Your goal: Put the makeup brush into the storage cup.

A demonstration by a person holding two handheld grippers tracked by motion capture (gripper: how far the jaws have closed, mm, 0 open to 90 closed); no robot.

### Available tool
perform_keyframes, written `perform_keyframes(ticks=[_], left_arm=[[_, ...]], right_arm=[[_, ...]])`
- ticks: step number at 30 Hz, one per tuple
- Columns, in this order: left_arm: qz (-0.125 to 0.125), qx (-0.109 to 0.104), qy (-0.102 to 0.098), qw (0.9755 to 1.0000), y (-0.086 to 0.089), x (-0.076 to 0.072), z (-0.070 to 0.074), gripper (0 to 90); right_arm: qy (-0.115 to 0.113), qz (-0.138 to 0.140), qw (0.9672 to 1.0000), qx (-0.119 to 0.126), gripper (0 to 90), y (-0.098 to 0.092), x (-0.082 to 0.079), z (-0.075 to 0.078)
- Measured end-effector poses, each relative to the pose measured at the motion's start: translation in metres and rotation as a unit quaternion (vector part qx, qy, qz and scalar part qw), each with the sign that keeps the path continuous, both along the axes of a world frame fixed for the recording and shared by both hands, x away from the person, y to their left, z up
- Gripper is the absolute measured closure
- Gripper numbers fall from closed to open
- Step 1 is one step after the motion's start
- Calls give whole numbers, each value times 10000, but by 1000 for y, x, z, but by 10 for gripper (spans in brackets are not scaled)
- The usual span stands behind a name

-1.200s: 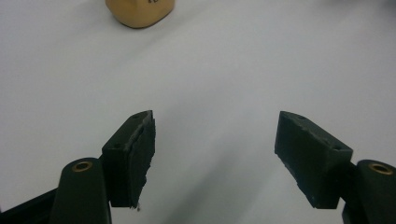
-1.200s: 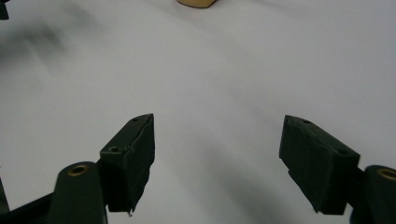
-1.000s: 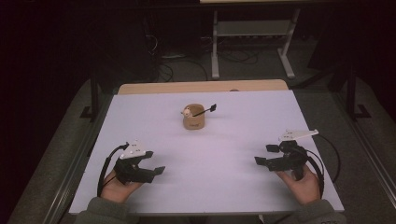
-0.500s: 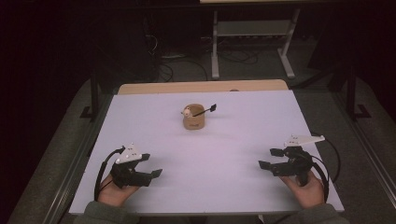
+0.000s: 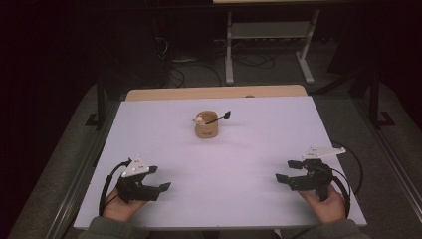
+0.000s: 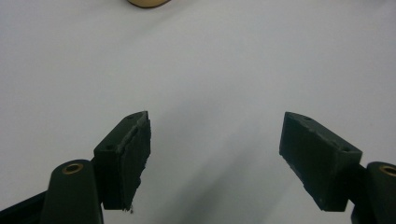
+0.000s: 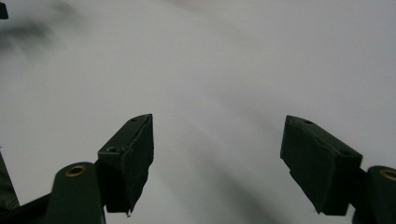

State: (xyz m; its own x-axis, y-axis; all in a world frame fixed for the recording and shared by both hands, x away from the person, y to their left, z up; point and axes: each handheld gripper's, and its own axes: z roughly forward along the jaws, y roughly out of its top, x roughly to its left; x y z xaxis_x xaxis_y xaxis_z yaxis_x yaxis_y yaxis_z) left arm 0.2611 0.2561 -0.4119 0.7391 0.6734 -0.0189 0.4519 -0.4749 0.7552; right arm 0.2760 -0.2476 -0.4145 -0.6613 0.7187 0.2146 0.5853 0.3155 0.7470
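Nothing looks begun: both black two-jaw grippers, left gripper (image 5: pixel 158 182) and right gripper (image 5: pixel 286 172), sit spread and empty (five and seven o'clock), the small tan wooden cup (image 5: pixel 206 129) untouched at twelve.

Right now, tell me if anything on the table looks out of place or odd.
Nothing stands out. The cup stands upright near the table's far middle, with a black-tipped tool leaning out over its rim. Nothing is spilled. The left gripper and the right gripper are open and empty at the near edge.

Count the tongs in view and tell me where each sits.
2. Left tongs sit open at the table's near-left corner; right tongs sit open at the near-right. Neither touches the cup.
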Motion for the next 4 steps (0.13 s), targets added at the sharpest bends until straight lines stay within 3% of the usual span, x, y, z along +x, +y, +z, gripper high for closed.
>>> perform_keyframes(ticks=[4], left_arm=[[-30, -4, -32, 10000, -1, -1, 2, 238]], right_arm=[[-16, 78, 9999, -82, 247, 7, 1, -1]])
